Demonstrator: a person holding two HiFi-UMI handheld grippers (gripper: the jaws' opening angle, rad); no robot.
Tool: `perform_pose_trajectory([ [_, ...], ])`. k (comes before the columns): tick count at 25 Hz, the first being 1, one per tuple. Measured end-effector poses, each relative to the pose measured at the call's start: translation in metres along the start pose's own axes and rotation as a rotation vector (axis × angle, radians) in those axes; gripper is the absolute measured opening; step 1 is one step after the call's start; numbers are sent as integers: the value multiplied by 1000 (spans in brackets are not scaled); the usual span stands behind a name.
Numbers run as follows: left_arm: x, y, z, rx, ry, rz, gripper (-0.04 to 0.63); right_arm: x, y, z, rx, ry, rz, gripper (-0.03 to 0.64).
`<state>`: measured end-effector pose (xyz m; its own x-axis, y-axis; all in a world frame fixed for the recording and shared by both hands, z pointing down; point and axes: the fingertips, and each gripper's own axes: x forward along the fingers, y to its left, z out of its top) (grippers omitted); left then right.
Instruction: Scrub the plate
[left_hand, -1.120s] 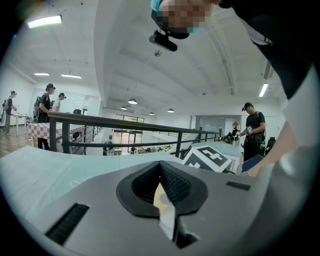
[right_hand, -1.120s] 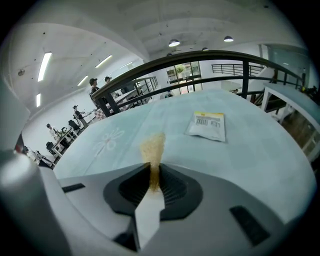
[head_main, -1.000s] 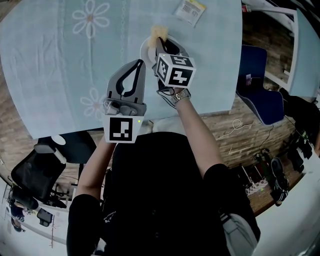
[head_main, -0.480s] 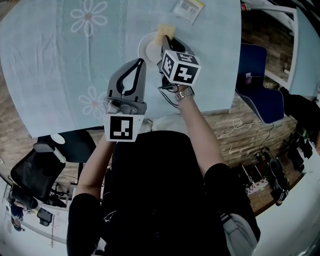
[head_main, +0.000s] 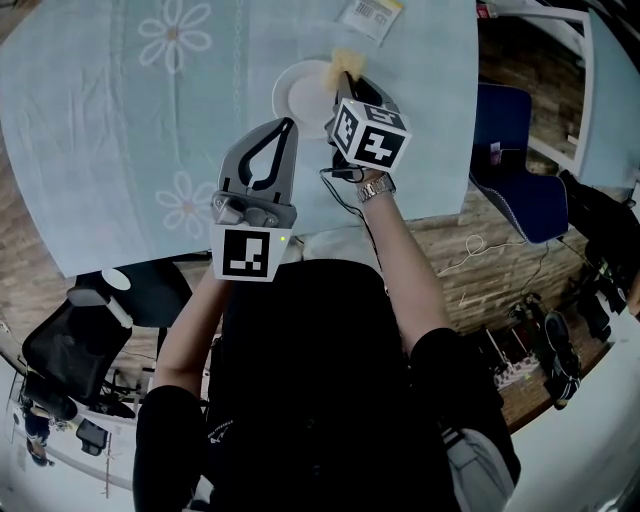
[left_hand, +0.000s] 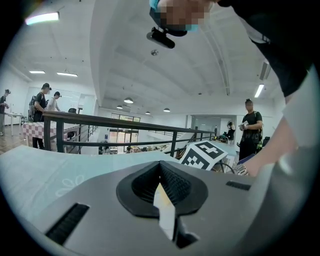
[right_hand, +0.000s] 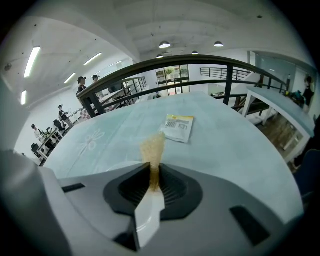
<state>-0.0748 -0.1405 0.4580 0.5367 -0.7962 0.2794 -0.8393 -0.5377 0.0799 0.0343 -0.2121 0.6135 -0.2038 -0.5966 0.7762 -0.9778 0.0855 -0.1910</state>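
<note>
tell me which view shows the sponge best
The right gripper view: the sponge stands up close, pinched between the right gripper's jaws. The head view shows only a small yellow tuft by the plate. The left gripper view misses it.

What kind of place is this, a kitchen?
Probably not a kitchen. It looks like a big open office or workshop hall: there is a long railing, strip lights on a high ceiling, an office chair, and people standing around.
</note>
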Motion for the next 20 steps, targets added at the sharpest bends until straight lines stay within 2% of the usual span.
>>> perform_pose_trajectory([
  [11,-6,-4,0,6,-4,-14,12,-10,-23,0,8,-12,-66,54],
  [17,-16,-1,2,11,-11,-9,12,-23,-33,4,29,-34,-135,54],
  [20,-21,-1,3,20,-10,-10,12,-29,-26,6,60,-64,-103,54],
])
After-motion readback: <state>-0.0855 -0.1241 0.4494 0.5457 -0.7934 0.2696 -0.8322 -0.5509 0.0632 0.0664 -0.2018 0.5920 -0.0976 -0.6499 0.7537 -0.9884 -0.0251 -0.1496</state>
